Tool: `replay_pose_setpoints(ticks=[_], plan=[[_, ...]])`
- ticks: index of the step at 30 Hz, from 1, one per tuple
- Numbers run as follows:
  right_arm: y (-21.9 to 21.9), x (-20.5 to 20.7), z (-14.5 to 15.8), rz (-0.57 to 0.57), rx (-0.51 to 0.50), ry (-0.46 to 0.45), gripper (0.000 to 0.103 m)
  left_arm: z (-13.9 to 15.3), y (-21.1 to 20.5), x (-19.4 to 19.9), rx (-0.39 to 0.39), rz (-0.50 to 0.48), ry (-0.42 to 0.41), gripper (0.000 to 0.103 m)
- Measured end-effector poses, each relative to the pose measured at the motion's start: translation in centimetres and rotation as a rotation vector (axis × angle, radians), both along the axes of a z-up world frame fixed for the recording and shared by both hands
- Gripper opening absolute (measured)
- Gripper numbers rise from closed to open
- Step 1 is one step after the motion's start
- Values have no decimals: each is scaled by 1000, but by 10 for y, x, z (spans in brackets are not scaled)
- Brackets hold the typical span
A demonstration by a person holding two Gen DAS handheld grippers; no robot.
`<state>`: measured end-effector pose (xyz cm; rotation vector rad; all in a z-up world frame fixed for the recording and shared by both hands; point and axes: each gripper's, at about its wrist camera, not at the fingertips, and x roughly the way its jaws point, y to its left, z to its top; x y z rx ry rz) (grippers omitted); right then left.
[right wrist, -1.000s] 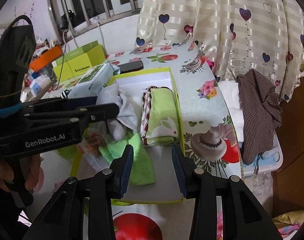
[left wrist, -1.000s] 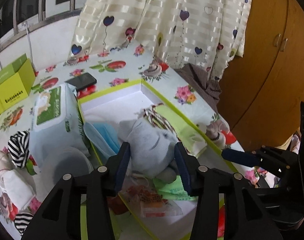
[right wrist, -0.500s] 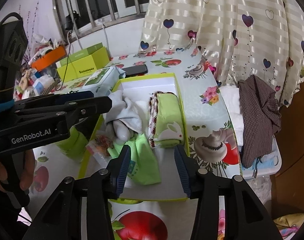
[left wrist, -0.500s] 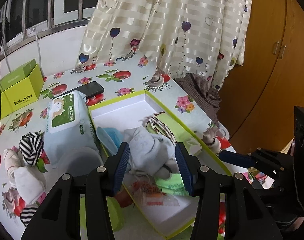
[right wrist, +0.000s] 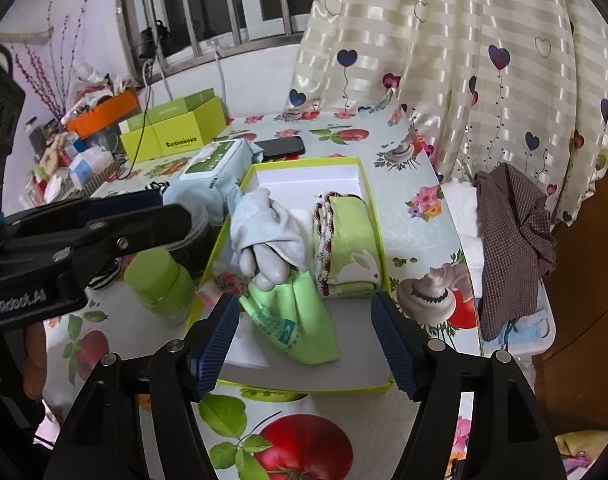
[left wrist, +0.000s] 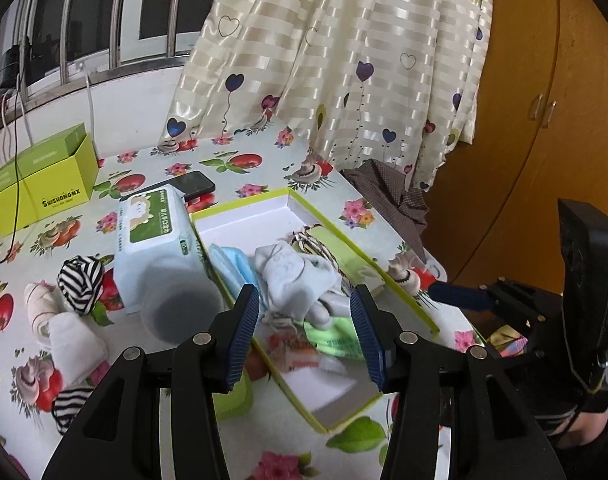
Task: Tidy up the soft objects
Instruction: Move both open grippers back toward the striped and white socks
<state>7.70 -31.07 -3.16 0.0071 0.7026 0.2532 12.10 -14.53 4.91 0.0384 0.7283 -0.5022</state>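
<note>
Left wrist view: my left gripper (left wrist: 306, 330) hangs above the near end of the box (left wrist: 384, 268), jaws half apart with nothing between the pads. Below, a pale sock bundle (left wrist: 292, 276) lies in the box mid-floor beside a blue mask (left wrist: 228, 264). More soft items wait outside on the table (left wrist: 264, 172): a striped sock (left wrist: 82, 280) and a white roll (left wrist: 70, 340), just beside the wipes pack (left wrist: 156, 248).

Right wrist view: my right gripper (right wrist: 306, 344) has its jaws opening, empty, over a green cloth (right wrist: 300, 320) lying loose on the box floor. A folded green towel (right wrist: 354, 248) sits along the right wall.

Judgement: all of these are light, limp and compressible, not fragile. I would pinch each at its thickest fold or rolled centre; a hold on an edge would likely let it unroll and drag.
</note>
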Motion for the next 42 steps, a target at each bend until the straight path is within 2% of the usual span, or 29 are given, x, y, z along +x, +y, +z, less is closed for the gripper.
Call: replay_pose_setpoints(ticks=[21,42], plan=[[48,-26,17,90,-45,-40,70,4,58,-44,-47,68,-21,49],[95,-43,19,203,-68,-44,70,-6,101,-69,-26,153,2,49]])
